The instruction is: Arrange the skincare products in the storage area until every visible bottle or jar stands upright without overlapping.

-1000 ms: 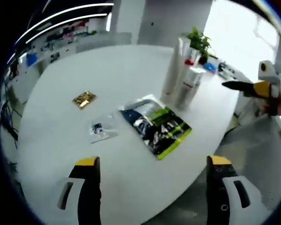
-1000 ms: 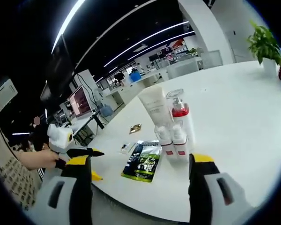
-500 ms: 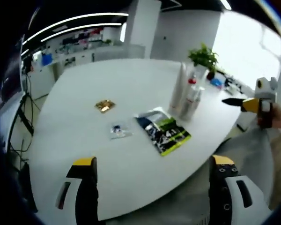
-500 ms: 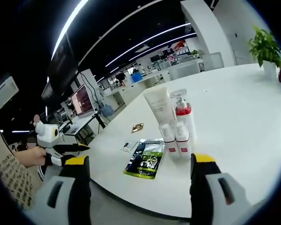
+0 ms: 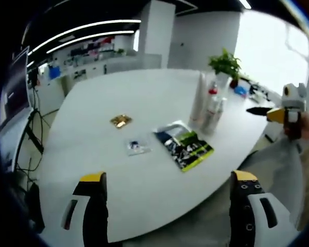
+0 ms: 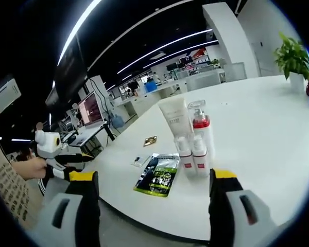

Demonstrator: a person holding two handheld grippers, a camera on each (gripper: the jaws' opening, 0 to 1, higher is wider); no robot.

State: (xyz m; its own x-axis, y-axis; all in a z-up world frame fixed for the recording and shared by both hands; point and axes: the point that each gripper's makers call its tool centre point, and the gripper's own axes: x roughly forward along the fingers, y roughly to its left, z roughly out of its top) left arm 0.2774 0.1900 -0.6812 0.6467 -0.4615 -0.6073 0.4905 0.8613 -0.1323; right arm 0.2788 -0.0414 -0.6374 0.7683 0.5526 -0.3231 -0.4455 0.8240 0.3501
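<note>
Bottles (image 6: 191, 139) stand clustered upright on the white table (image 5: 118, 98), green pouch (image 6: 158, 180) flat just beside them; both grippers (image 5: 167, 185) (image 6: 152, 180) gape wide, holding nothing.

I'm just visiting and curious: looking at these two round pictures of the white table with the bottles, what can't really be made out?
- Print on the green-and-black flat pouch: too small in both views.
- Small gold packet and small clear sachet: contents too small.
- Tall white tube: its lower part is hidden by the two small white bottles in the right gripper view.
- Red-collared pump bottle: label unreadable.
- Potted green plant: cut by the right gripper view's edge.
</note>
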